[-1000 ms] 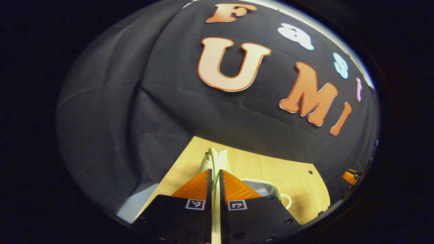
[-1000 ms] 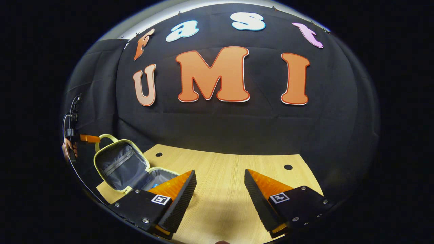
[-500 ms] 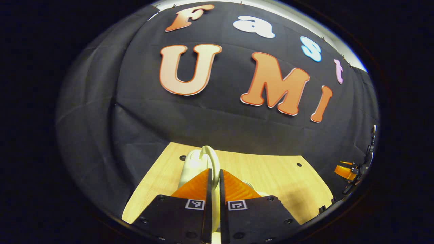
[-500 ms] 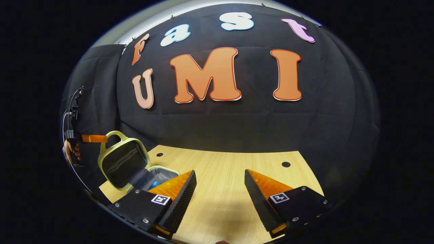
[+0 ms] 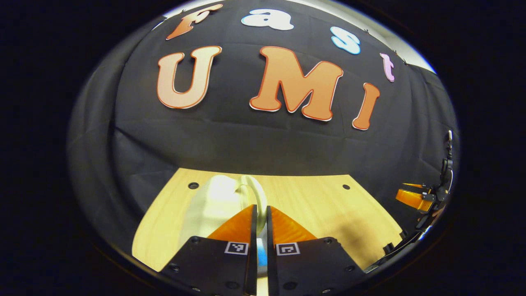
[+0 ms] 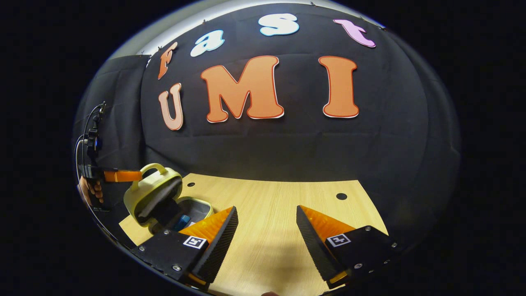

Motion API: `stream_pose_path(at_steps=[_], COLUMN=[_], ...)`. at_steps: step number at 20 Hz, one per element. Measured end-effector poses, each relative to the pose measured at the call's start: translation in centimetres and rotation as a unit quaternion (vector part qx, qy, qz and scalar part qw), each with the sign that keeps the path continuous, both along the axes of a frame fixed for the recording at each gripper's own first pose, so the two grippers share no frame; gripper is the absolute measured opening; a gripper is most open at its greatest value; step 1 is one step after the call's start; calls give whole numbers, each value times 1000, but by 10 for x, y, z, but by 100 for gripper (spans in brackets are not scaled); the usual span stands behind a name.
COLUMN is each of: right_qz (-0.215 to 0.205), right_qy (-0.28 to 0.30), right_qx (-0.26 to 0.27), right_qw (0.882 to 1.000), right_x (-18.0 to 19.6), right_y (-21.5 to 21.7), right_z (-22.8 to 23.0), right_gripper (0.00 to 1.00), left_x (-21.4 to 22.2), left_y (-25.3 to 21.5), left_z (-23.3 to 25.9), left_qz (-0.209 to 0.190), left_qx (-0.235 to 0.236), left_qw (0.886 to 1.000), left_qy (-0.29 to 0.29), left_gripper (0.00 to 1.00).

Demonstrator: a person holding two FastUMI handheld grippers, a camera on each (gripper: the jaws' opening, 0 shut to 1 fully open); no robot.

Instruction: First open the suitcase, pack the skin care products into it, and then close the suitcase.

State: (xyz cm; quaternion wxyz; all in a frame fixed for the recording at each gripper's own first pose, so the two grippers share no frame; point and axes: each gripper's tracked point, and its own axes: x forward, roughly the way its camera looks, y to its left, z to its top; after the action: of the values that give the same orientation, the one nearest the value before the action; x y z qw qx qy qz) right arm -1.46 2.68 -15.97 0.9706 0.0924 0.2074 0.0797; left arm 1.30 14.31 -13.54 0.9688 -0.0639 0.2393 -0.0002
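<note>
the small pale yellow suitcase (image 6: 158,193) sits at the near left of the wooden table (image 6: 271,213) in the right gripper view, its lid (image 6: 154,191) tilted well down over the base but not yet meeting it, so a dark gap stays open along the front. through that gap a blue skin care product (image 6: 181,222) shows lying inside the grey lining, so the opening and the packing look done as far as can be seen; whether more products wait elsewhere cannot be told. the left gripper (image 5: 259,213) is clenched on the suitcase's carry handle (image 5: 251,191), both fingers pressed against the thin loop, and from the right gripper view it reaches in from the far left, held by a hand (image 6: 91,190), just at the top of the lid. the right gripper (image 6: 267,224) hangs with its fingers spread wide over bare table to the right of the case, gripping nothing. what is left, by my judgement, is bringing the lid fully down onto the base and fastening it shut.
</note>
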Motion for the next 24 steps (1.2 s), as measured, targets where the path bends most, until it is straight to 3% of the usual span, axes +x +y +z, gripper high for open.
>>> stream_pose_path(at_steps=[15,19,24], right_qz=[5,9,17], right_qy=[13,14,17], right_qx=[-8,-8,-4], right_qw=[1000,1000,1000], right_x=[-14,-19,-22], right_y=[-27,-26,-20], right_z=[-18,-19,-23], right_gripper=[92,91,91], left_x=[2,1,-20], left_y=[-104,-116,-135], left_z=[-110,-135,-165], left_qz=[-66,-91,-118], left_qx=[-39,-9,67], left_qw=[993,989,980], left_qy=[87,114,145], left_gripper=[11,10,11])
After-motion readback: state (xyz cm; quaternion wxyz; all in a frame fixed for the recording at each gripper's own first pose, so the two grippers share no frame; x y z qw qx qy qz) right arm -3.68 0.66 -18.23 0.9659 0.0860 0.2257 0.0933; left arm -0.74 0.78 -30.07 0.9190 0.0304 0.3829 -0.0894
